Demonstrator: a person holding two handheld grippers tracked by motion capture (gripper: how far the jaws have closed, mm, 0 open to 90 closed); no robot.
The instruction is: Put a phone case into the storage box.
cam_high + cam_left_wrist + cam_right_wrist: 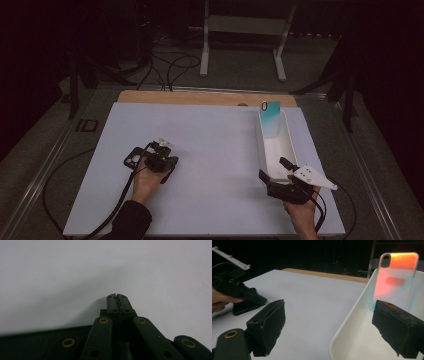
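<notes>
A white tray [259, 145] stands at the right of the table, and a shiny translucent phone case [270, 117] leans upright against its far end. In the right gripper view that phone case [398, 277] glows orange and pink. My right gripper [274, 169] is open at the tray's near end. One jaw is outside the tray's rim [352, 315] and the other inside, so my right gripper [332, 315] straddles the wall. My left gripper [117, 302] is shut with nothing seen at its tips. That left gripper [162, 162] hovers by a black phone case [134, 159] lying flat.
A white sheet [215, 150] covers the table, with a wooden strip [200, 97] showing along the far edge. Cables [55, 180] trail off the left side. A white stand [242, 25] is on the floor beyond the table.
</notes>
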